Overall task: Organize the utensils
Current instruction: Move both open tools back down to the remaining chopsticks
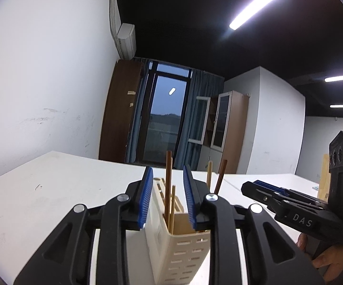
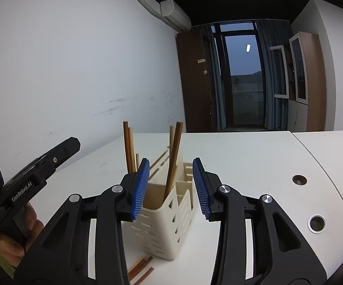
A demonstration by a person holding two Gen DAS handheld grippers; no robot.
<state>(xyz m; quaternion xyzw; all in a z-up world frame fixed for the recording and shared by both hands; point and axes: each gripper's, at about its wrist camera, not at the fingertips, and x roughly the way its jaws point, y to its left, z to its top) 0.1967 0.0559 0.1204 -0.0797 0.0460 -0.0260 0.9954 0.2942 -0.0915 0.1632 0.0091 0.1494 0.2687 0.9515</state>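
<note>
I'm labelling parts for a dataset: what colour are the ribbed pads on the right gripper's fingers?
Blue, on black fingers; the right wrist view shows the pads best.

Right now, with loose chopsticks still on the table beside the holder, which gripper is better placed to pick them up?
Probably the right gripper. Its view shows the loose chopsticks lying on the table just below it, at the foot of the holder, and its jaws are open and empty. The left wrist view shows no loose chopsticks.

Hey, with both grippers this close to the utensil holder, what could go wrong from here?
1. The left gripper straddles the utensil holder; moving sideways might tip it.
2. The tilted dark chopstick stands between the right gripper pads; a bump may knock it out.
3. The loose chopsticks on the table could get swept away.
</note>
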